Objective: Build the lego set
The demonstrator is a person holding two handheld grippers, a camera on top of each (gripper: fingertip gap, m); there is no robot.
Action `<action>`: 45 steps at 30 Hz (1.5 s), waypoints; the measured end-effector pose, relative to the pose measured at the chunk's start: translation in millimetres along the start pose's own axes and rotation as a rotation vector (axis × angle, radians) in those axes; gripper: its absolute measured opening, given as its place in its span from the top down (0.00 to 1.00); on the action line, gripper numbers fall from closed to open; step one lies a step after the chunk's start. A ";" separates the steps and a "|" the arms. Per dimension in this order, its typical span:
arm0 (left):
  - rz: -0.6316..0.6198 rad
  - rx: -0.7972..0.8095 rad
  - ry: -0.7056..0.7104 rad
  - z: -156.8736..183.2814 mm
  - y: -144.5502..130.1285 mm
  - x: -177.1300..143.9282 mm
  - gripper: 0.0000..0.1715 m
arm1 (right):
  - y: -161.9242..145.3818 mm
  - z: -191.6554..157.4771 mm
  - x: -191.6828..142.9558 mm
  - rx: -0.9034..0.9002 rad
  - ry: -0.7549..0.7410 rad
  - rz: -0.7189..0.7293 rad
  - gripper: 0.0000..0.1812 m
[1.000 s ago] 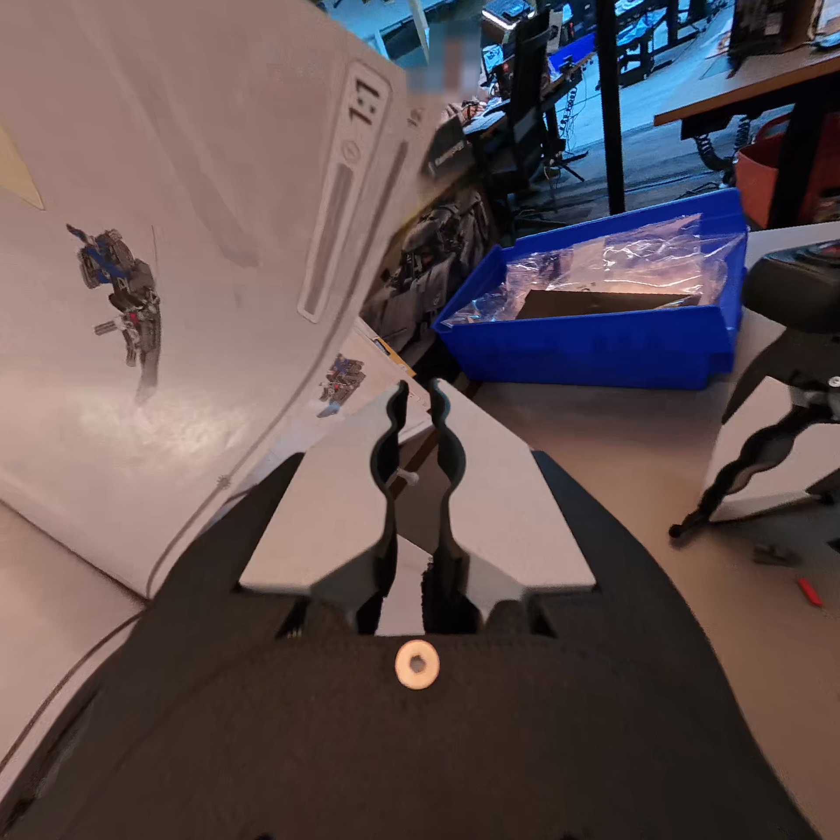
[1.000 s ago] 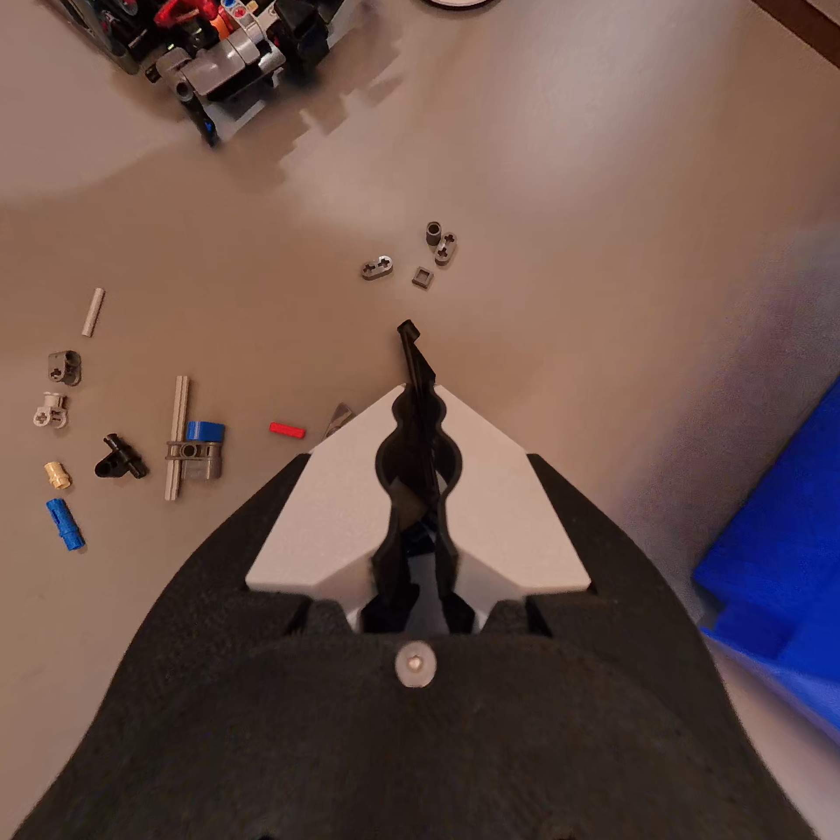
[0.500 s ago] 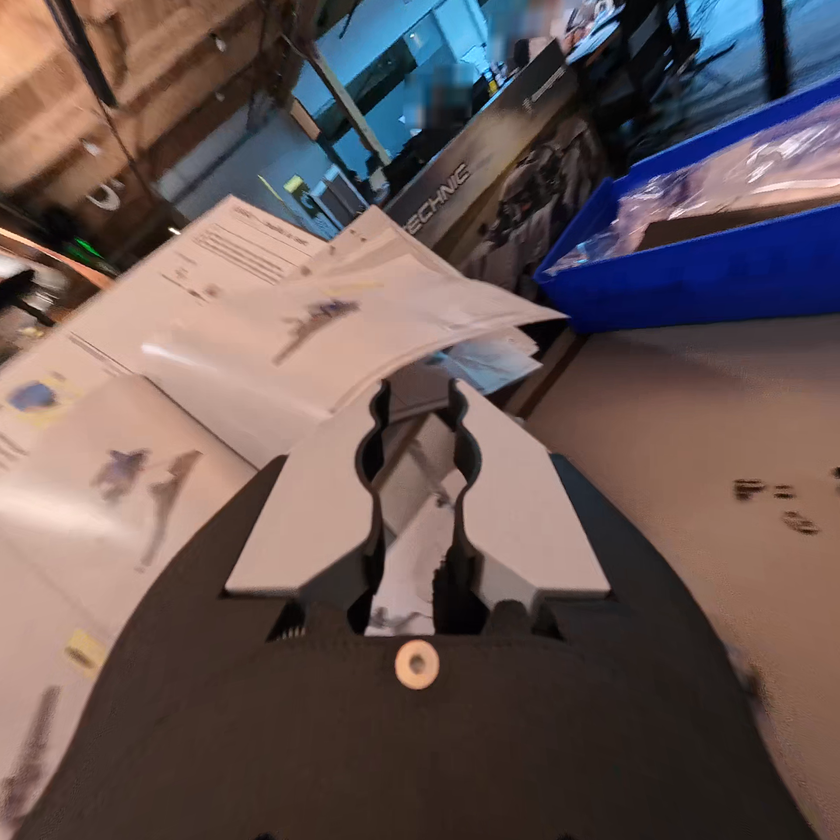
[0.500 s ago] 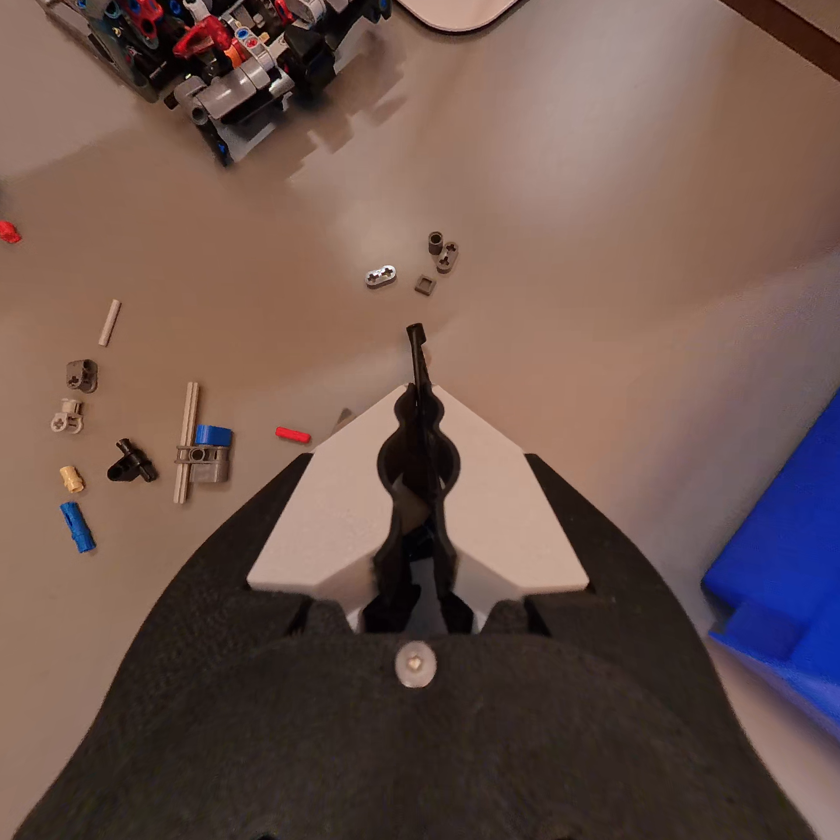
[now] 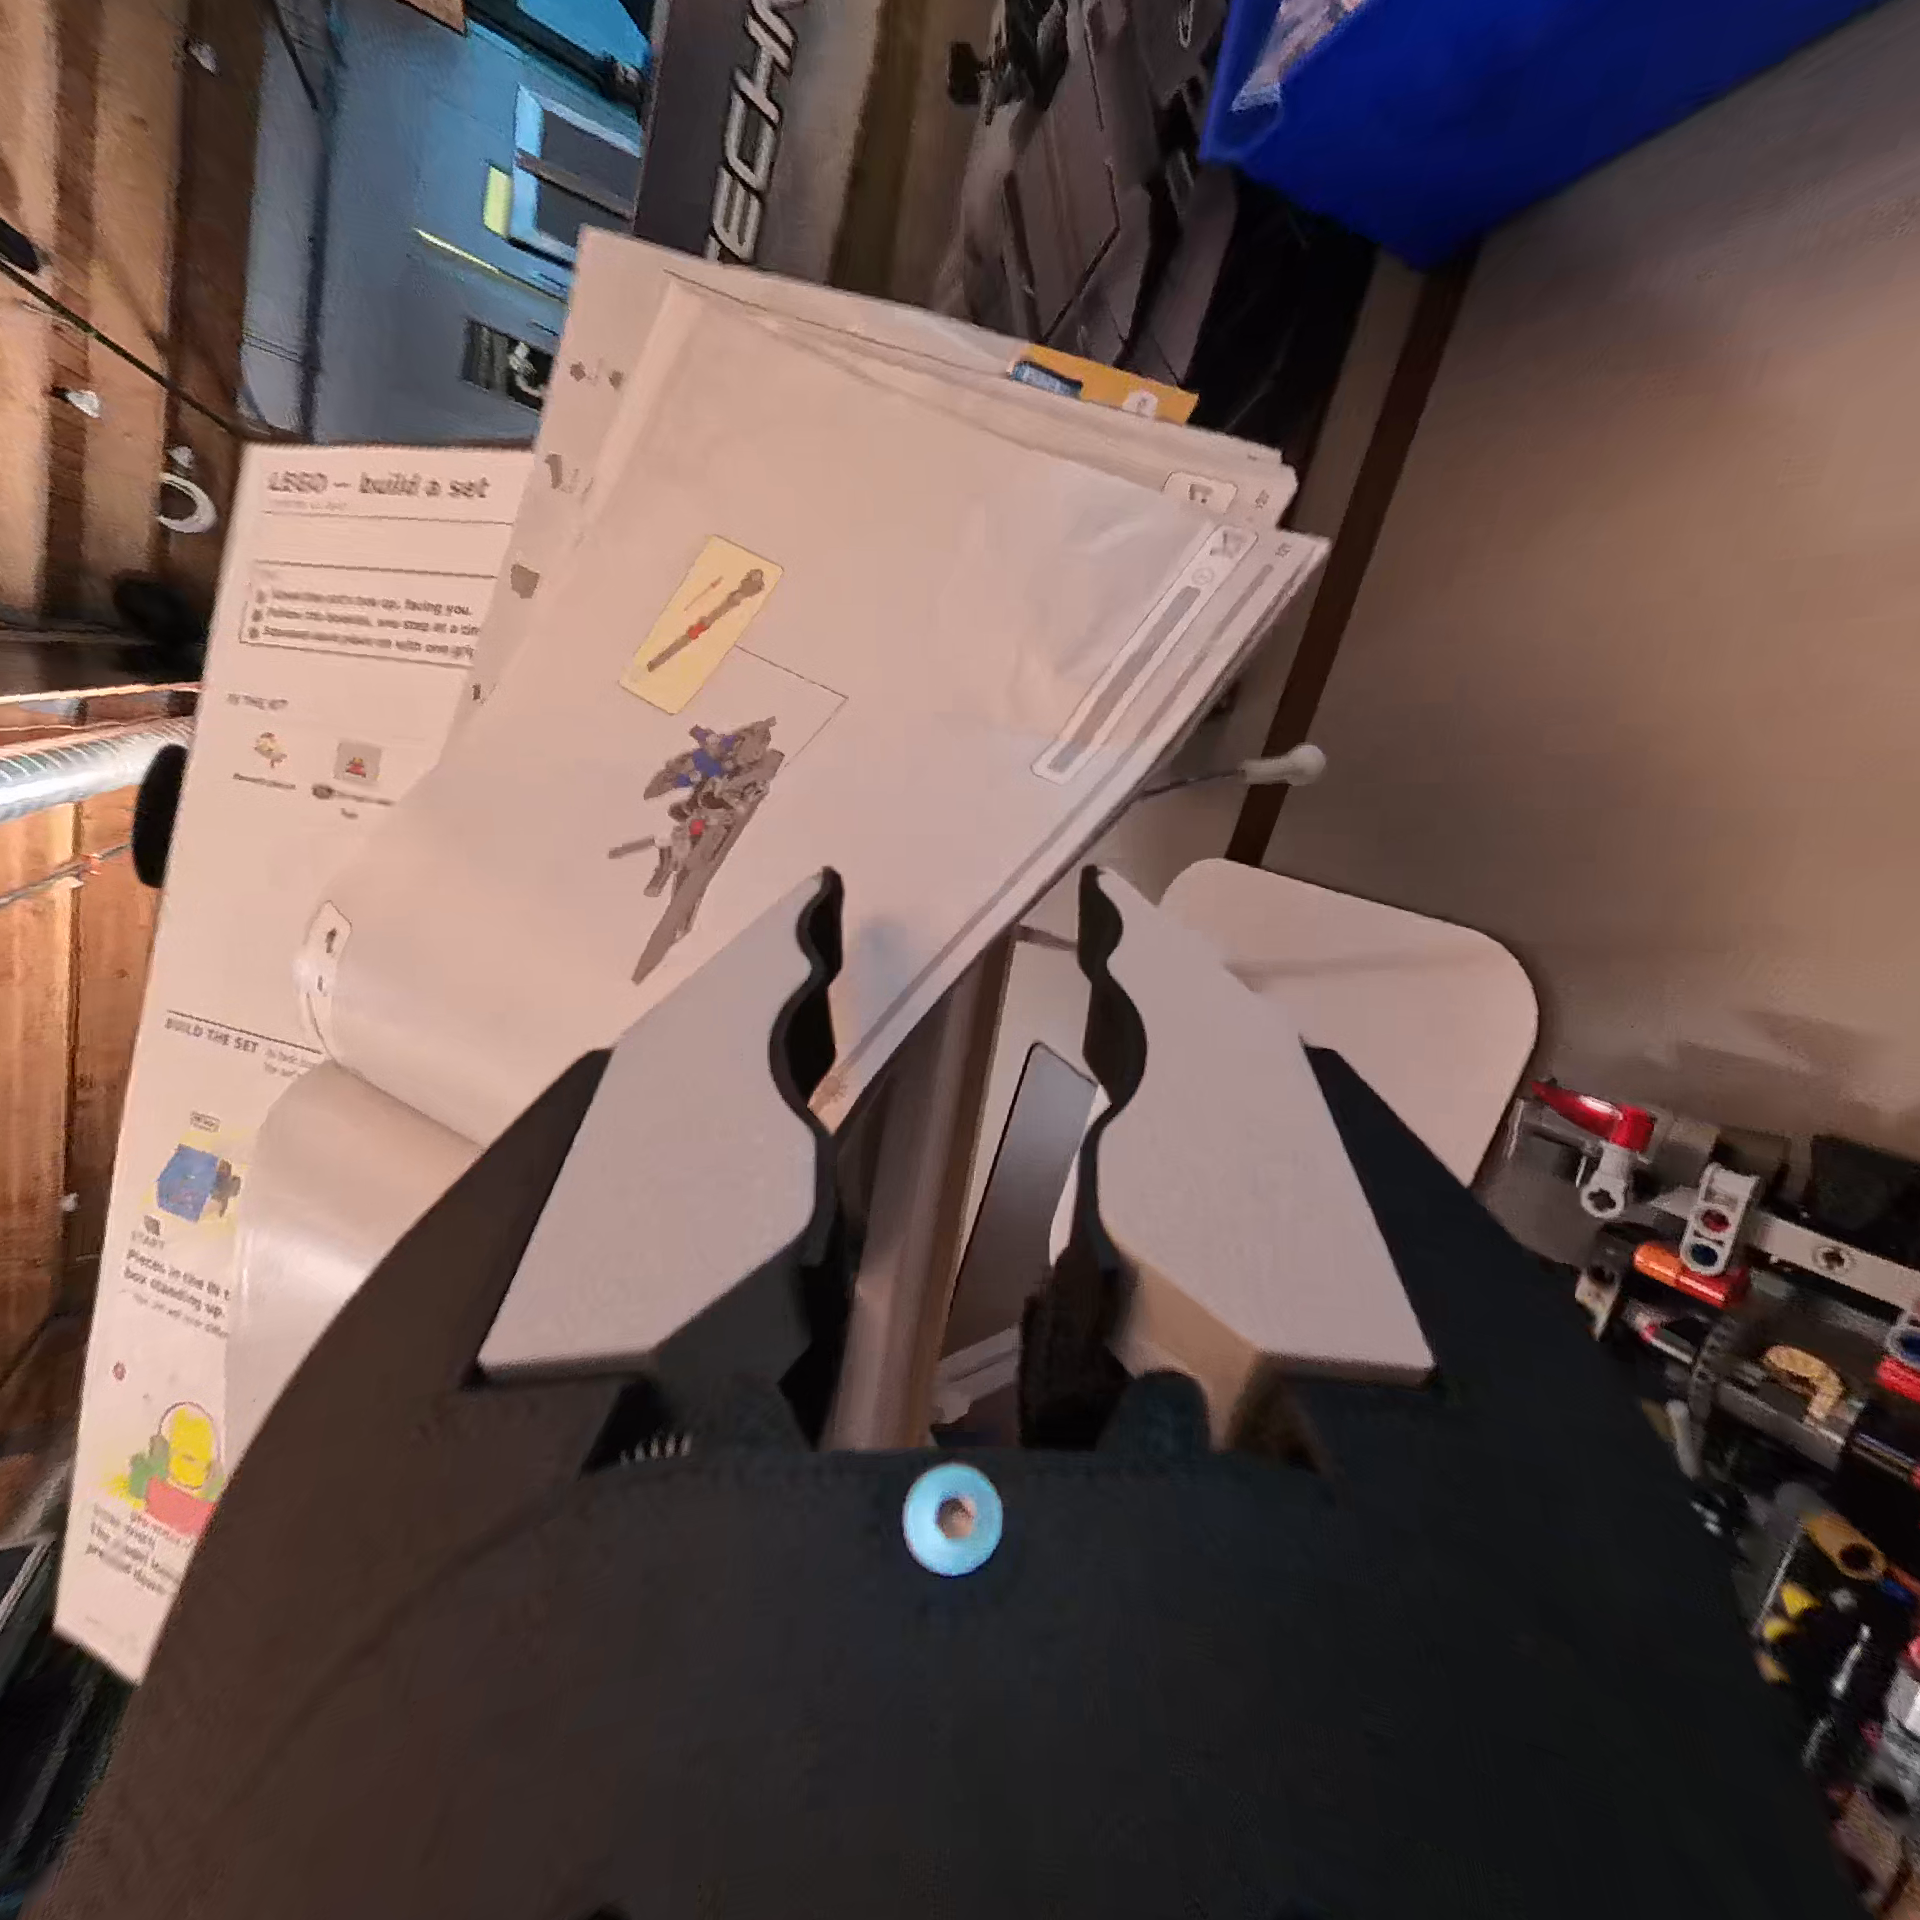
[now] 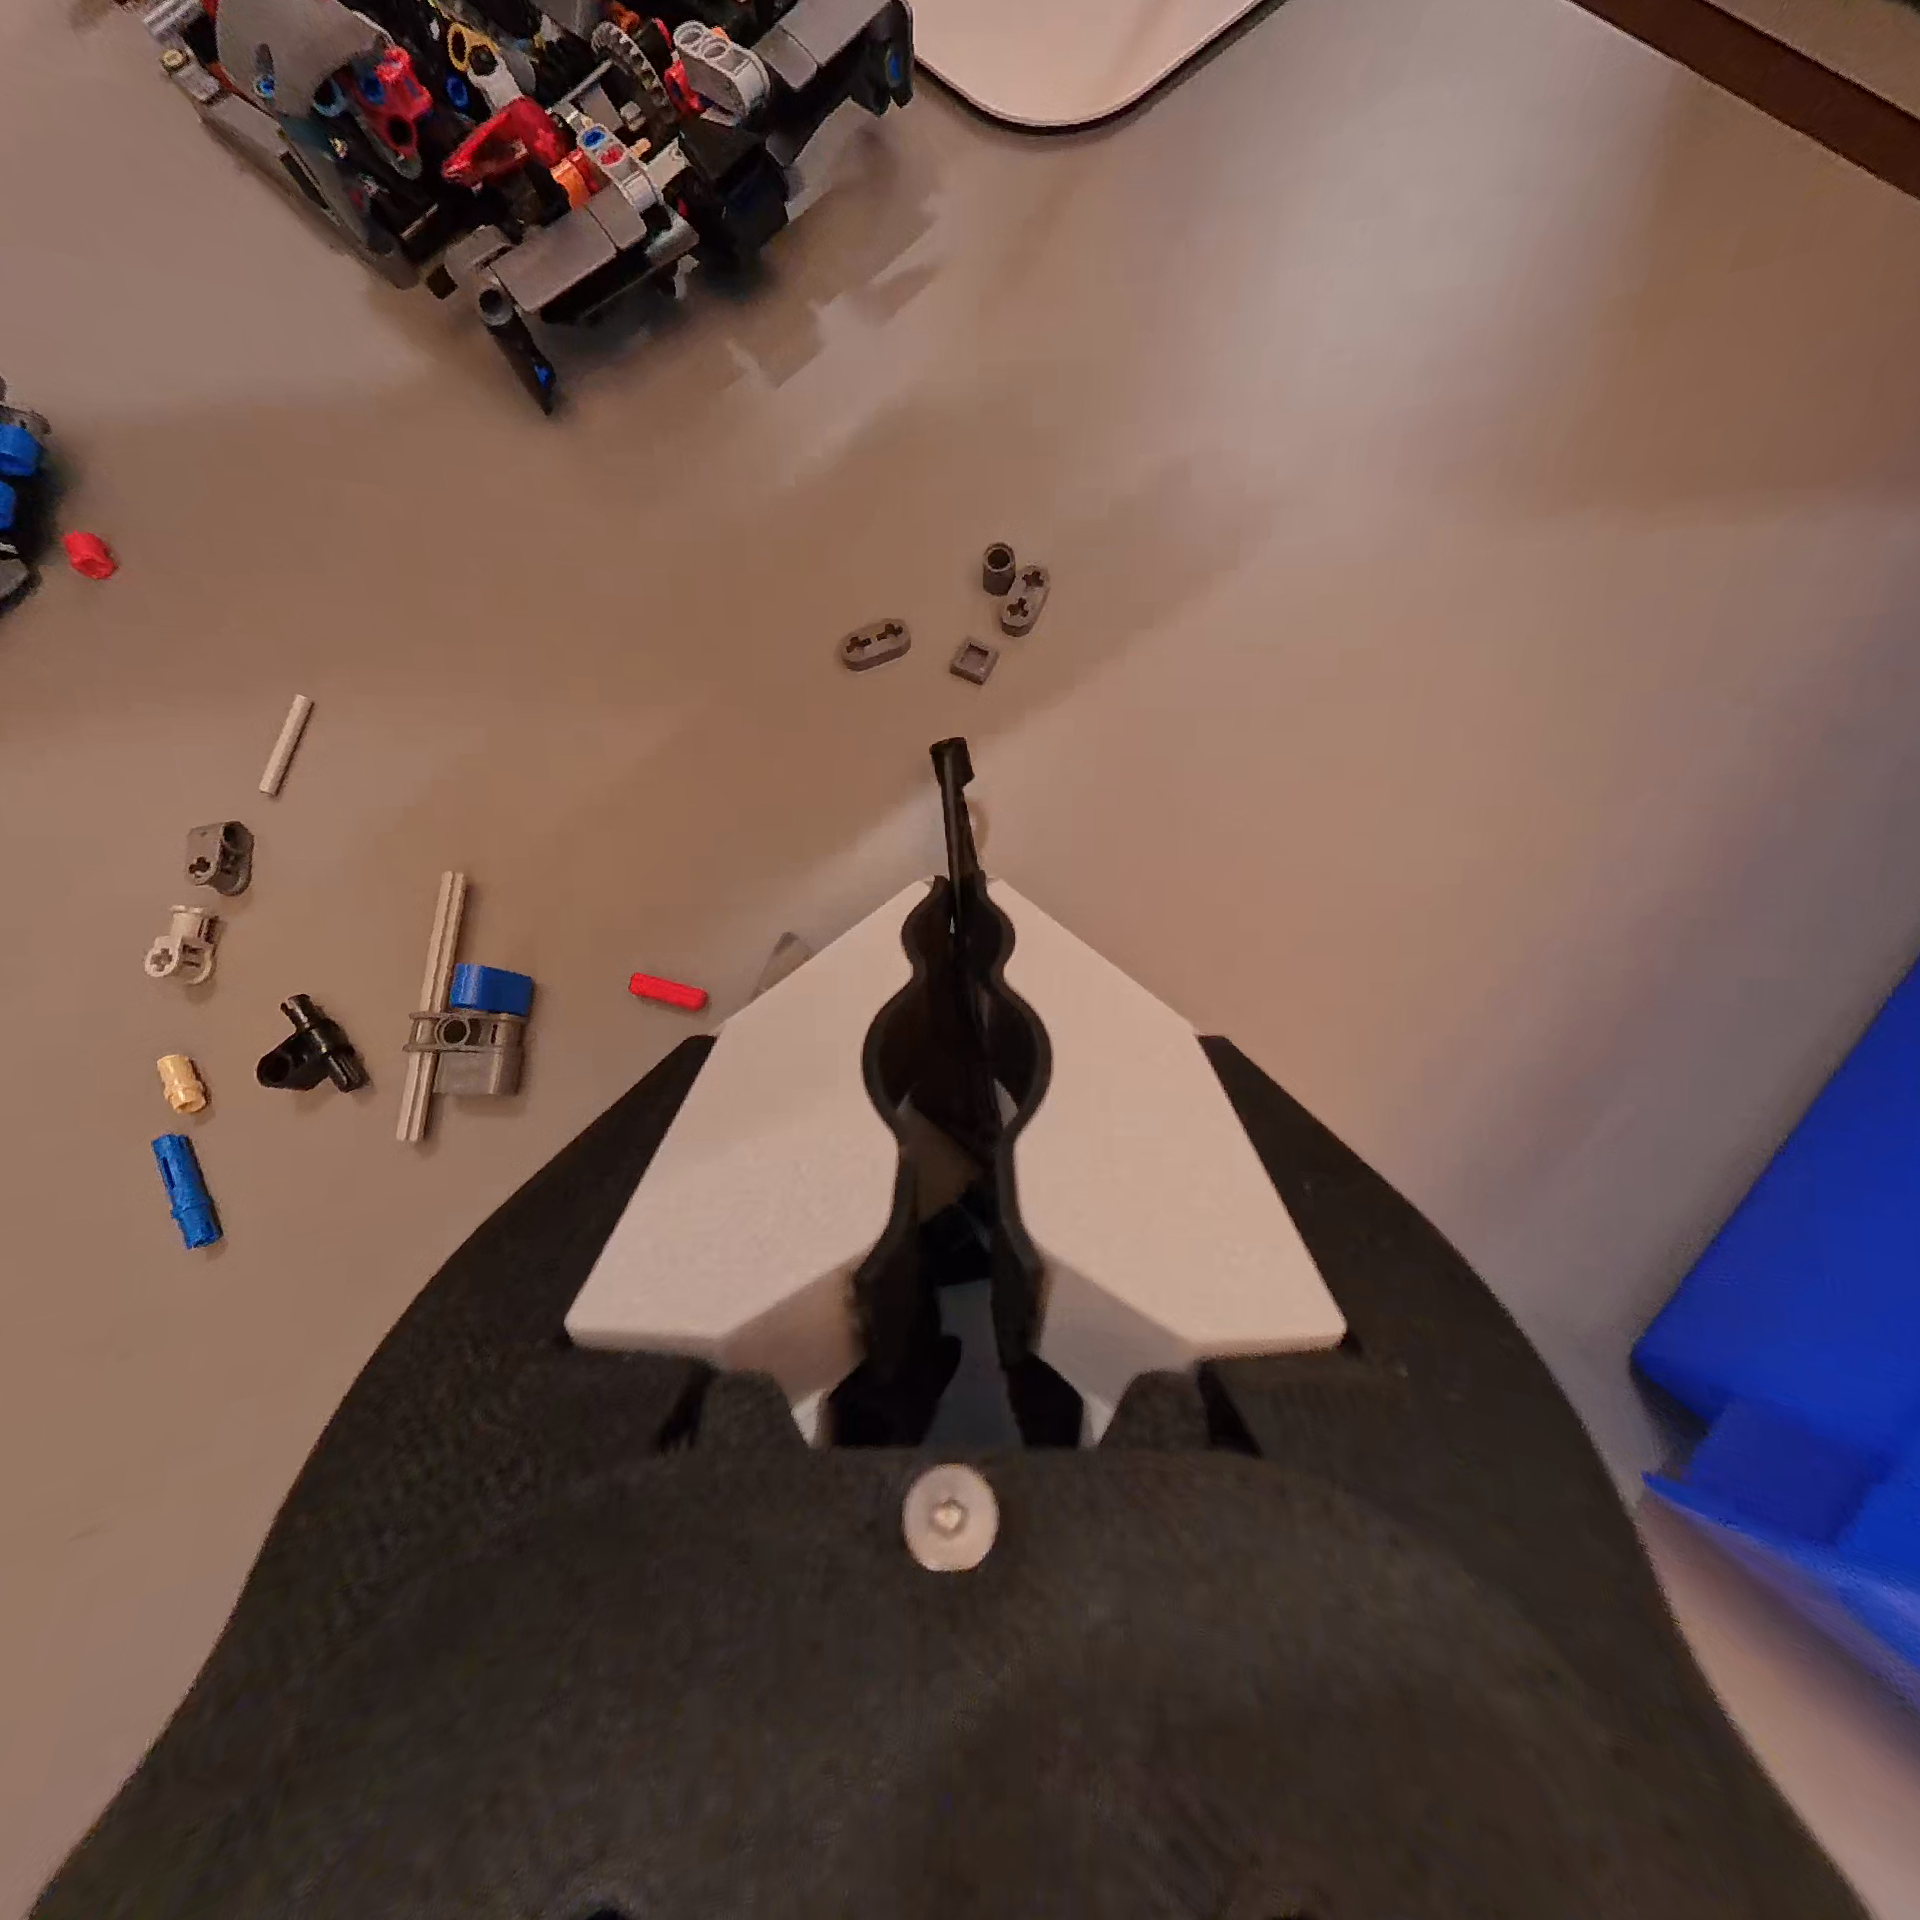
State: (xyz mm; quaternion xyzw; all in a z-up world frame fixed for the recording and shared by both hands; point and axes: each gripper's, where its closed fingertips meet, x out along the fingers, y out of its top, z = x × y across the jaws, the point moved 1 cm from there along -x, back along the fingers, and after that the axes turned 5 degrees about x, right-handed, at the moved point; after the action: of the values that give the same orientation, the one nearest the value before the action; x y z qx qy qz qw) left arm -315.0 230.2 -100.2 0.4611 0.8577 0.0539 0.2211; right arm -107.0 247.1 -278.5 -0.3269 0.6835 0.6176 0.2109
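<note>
Left gripper (image 5: pixel 956 914): jaws parted, a clear gap between the wavy black inner edges, nothing clamped. The lower corner of the glossy instruction booklet (image 5: pixel 790 748) crosses that gap near the left finger; contact cannot be judged. Booklet pages are fanned and curled, propped on a pale stand (image 5: pixel 1361 997) with rounded corners. A printed sheet (image 5: pixel 260 935) stands behind it.

Right gripper (image 6: pixel 961 883): jaws pressed together on a thin black axle piece (image 6: pixel 954 821), which sticks out beyond the tips, slightly tilted, its knobbed end above the matte beige worktop (image 6: pixel 1403 520).

Partly built lego model (image 6: pixel 540 145): dense block of grey, black, red and blue parts, at the far left of the worktop in the right wrist view, well apart from the right gripper.

Loose parts: four small grey connectors (image 6: pixel 971 618) just ahead of the axle tip; a red pin (image 6: pixel 668 990), a blue-and-grey block (image 6: pixel 478 1034) against a pale rod (image 6: pixel 431 1003), a black connector (image 6: pixel 309 1060) and a blue pin (image 6: pixel 187 1190) to the left.

Blue plastic bin (image 6: pixel 1808 1351): smooth, at right edge.
</note>
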 end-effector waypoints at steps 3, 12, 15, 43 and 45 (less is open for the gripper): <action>-0.057 0.015 -0.023 1.9 -12.2 4.9 0.83 | -1.4 1.3 -2.2 0.003 0.005 0.007 1.00; -0.031 0.031 -0.010 -0.4 -14.4 -3.6 0.96 | -3.5 6.6 -10.4 0.032 0.028 0.051 1.00; -0.028 0.035 -0.016 -1.9 -12.6 -6.7 0.97 | -3.5 5.5 -11.6 0.029 0.034 0.059 1.00; 0.186 -0.437 -0.077 -21.8 -17.0 -45.9 1.00 | -5.7 1.0 -14.2 -0.016 0.042 0.061 1.00; 0.234 -0.523 -0.075 -26.1 -16.6 -50.5 1.00 | -6.0 0.6 -13.8 -0.017 0.044 0.059 1.00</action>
State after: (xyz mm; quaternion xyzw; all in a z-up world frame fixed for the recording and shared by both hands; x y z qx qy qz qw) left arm -314.9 182.5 -65.1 0.4860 0.7467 0.2813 0.3565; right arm -93.2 250.1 -273.2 -0.3218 0.6921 0.6220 0.1747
